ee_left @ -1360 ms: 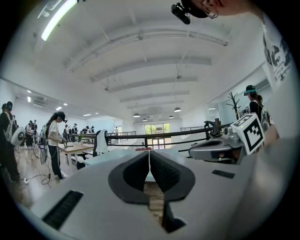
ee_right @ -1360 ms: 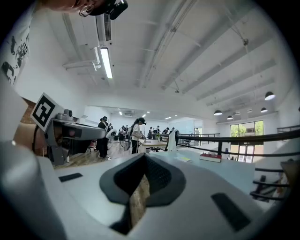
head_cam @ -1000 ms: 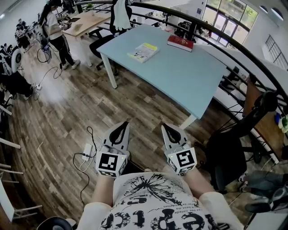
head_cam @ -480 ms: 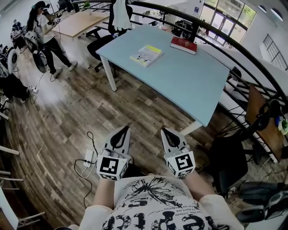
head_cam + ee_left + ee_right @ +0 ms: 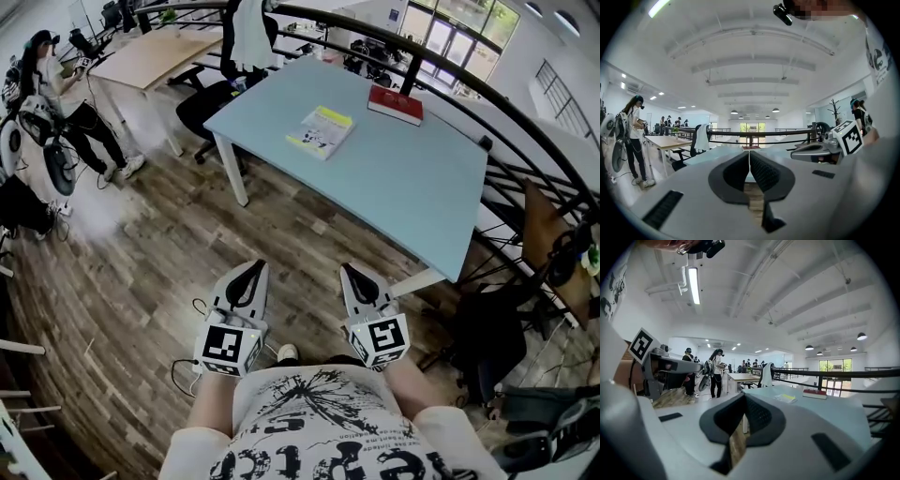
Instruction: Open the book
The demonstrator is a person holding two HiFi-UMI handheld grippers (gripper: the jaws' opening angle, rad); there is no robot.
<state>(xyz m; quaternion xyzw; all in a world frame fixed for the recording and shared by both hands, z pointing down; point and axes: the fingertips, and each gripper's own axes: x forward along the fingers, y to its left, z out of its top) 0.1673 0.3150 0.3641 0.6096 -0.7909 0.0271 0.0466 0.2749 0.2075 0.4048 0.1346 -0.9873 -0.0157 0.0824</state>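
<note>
A closed book with a yellow and white cover (image 5: 321,131) lies on the light blue table (image 5: 394,187), toward its far left side; in the right gripper view the same book (image 5: 786,398) shows small and far off. A red book (image 5: 398,104) lies at the table's far edge. My left gripper (image 5: 254,266) and right gripper (image 5: 351,271) are held side by side over the wooden floor, well short of the table, pointing toward it. Both are shut with nothing between the pads (image 5: 759,169), and the right gripper's fingertips (image 5: 757,414) meet too.
A black railing (image 5: 525,103) curves behind and right of the table. A wooden desk (image 5: 155,52) and a black chair with a white garment (image 5: 246,37) stand at far left. A person (image 5: 56,84) stands at left. A dark chair (image 5: 487,347) is at right.
The table and both books have come nearer and lower in the head view as I walk toward them. Both grippers keep the same pose in front of me. The person at left has shifted away.
</note>
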